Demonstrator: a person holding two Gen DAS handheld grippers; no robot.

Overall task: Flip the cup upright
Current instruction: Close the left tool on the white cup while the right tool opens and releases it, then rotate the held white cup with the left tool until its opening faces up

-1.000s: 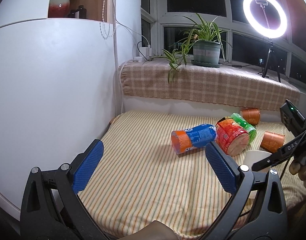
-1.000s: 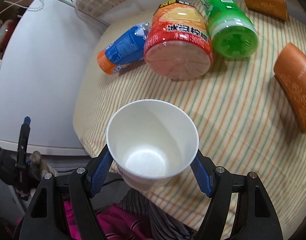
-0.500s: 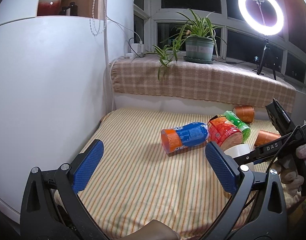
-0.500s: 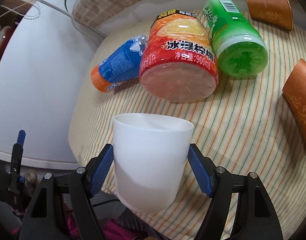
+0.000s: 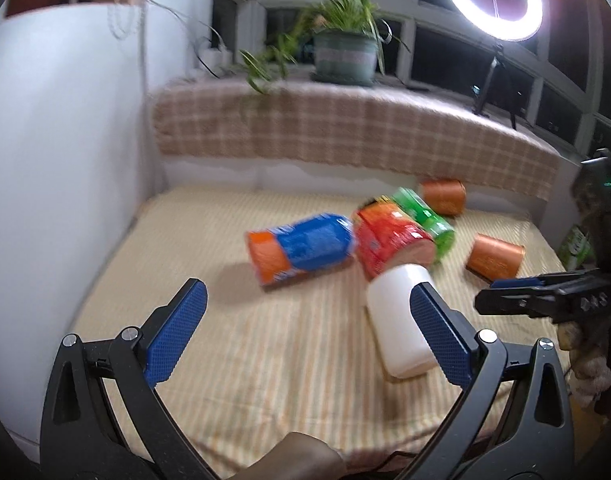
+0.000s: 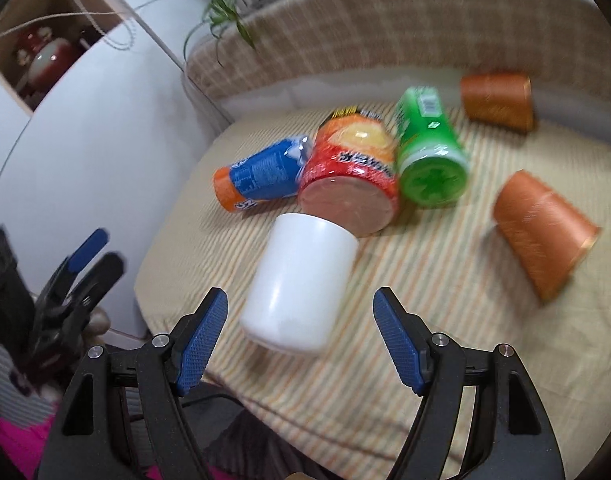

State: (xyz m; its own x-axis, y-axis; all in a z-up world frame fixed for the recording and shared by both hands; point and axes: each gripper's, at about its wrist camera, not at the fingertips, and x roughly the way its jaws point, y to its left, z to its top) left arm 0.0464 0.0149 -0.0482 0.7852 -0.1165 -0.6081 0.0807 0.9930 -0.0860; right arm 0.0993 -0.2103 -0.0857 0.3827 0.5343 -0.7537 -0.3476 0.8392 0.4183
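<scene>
Fingers point(image 6: 203, 340) of the right gripper point(image 6: 301, 338) spread apart, empty, either side of the white cup point(image 6: 301, 280); left gripper point(image 5: 305, 332) also spread.
Cup, seemingly tilted on the striped cloth point(image 6: 425, 320) against the red bottle point(image 6: 351, 172), looks light, thin-walled, slick: pinch mid-wall gently.

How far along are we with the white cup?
Done: right gripper is open, fingers clear of the white cup on the table.
In hand: nothing; left gripper is open too.
Left: the cup leans toward the red bottle, blurred, so upright isn't confirmed.
</scene>
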